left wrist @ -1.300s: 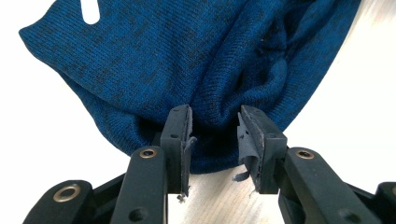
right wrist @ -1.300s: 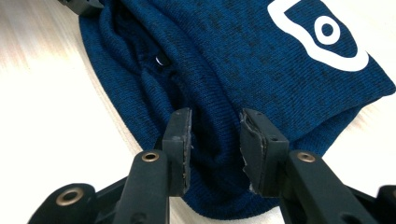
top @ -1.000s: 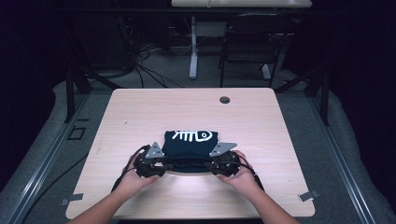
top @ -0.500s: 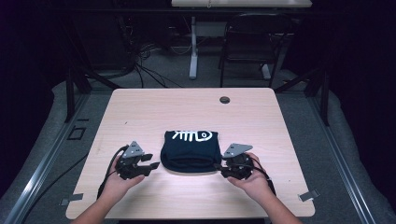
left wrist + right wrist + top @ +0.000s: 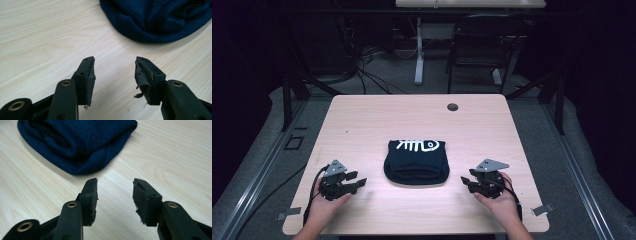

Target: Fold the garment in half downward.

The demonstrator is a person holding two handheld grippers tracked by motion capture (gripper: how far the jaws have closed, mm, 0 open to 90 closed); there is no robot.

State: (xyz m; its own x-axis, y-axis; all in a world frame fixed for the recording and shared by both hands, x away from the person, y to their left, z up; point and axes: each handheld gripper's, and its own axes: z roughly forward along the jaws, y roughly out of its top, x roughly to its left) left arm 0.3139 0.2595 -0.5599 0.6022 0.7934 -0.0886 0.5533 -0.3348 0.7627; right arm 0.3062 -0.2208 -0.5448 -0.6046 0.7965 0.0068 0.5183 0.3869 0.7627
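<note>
At the near edge of the desk (image 5: pixel 362 125) the person's two hands rest on the wood, each one holding a gripper. The left gripper (image 5: pixel 358 181) lies near the left corner, and its jaws have just been opening; they stand wide apart with only bare wood between them. The right gripper (image 5: pixel 467 180) lies near the right side, and its jaws have also just been opening; they are wide apart too and hold nothing. Between the two grippers, a little farther from the person, lies the shirt (image 5: pixel 416 161), dark blue and folded into a compact bundle, with a white print on the far part of its top. It is apart from both grippers and touches neither. In the left gripper view the shirt (image 5: pixel 155 20) is ahead and to the right of the jaws; in the right gripper view the shirt (image 5: pixel 77 142) is ahead and to the left. Near the far edge of the desk there is a small round hole (image 5: pixel 452 106). Behind the desk, on the floor, stands a chair (image 5: pixel 484 47).
</note>
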